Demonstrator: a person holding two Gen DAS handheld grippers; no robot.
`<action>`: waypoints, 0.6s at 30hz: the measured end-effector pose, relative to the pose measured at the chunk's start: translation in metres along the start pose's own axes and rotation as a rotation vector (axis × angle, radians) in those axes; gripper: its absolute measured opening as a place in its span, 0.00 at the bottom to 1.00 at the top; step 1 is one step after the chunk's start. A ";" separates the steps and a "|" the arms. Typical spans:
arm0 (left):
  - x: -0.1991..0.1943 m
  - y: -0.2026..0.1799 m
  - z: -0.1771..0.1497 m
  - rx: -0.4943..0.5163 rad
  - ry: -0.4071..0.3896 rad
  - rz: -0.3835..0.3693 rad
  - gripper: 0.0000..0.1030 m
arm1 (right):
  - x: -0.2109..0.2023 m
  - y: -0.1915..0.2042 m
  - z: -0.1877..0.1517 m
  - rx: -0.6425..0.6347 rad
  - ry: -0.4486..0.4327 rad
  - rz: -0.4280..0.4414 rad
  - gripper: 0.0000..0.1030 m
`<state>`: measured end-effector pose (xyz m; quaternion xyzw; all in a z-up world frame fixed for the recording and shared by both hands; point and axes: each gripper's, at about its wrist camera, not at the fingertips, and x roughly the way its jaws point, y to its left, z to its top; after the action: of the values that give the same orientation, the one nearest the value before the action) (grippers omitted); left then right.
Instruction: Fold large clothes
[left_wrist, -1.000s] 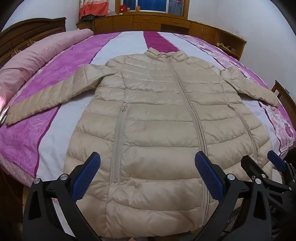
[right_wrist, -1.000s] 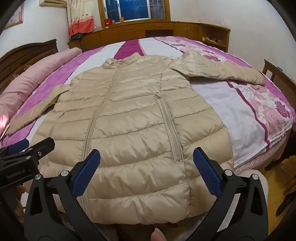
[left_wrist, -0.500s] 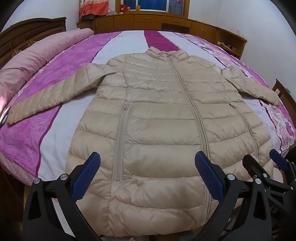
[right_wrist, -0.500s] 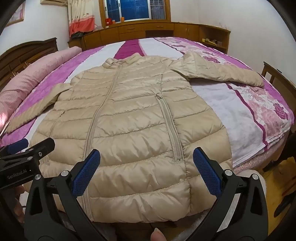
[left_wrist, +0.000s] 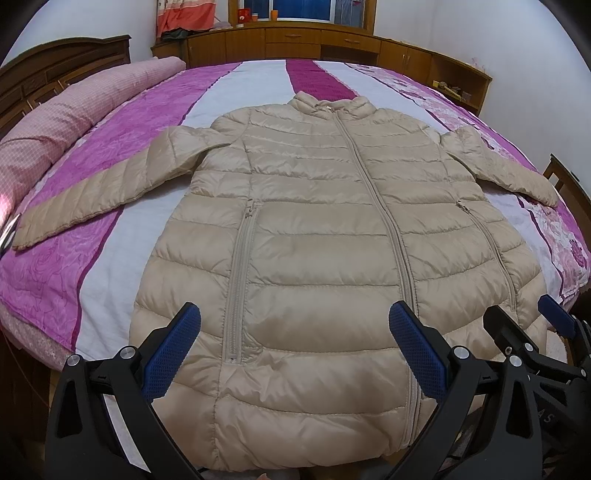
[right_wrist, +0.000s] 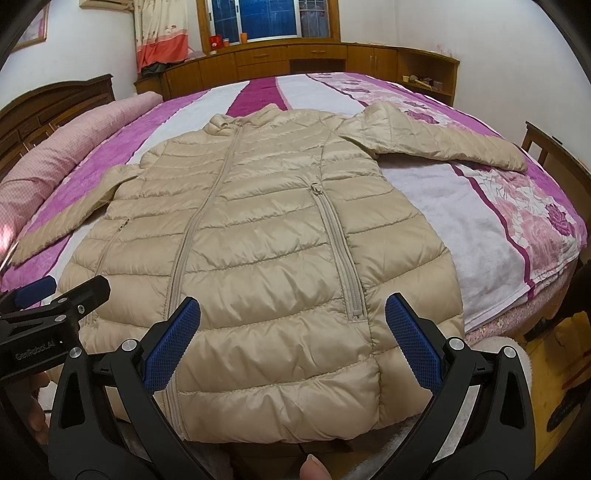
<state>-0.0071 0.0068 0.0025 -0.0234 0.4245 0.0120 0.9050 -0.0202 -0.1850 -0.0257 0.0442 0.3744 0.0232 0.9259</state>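
A beige quilted down jacket (left_wrist: 325, 236) lies flat, front up and zipped, on the bed, collar at the far end, both sleeves spread outward. It also shows in the right wrist view (right_wrist: 258, 236). My left gripper (left_wrist: 293, 325) is open and empty, hovering above the hem on the jacket's left half. My right gripper (right_wrist: 291, 317) is open and empty above the hem on the right half, near the pocket zipper (right_wrist: 341, 254). The right gripper also shows in the left wrist view (left_wrist: 528, 325), and the left gripper in the right wrist view (right_wrist: 59, 291).
The bed has a purple, white and floral cover (left_wrist: 122, 155). A rolled pink quilt (left_wrist: 74, 114) lies along the left by a dark wooden headboard (left_wrist: 55, 70). Wooden cabinets (right_wrist: 295, 59) line the far wall. A wooden chair (right_wrist: 546, 147) stands at the right.
Both grippers have drifted slightly back and up from the jacket; the hem sits a little lower in view. The jaws stayed open and the jacket has not moved.
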 end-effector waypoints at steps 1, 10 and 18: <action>0.000 0.000 0.000 0.000 0.000 0.000 0.95 | 0.000 0.000 0.000 0.001 0.000 0.000 0.97; 0.000 -0.001 0.000 0.001 0.000 0.001 0.95 | 0.000 0.001 0.000 -0.002 0.000 -0.001 0.97; 0.000 -0.001 0.000 0.002 0.000 0.002 0.95 | 0.000 0.001 0.000 -0.003 -0.001 -0.002 0.97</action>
<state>-0.0072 0.0057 0.0027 -0.0219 0.4246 0.0122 0.9050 -0.0201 -0.1841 -0.0253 0.0427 0.3741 0.0229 0.9261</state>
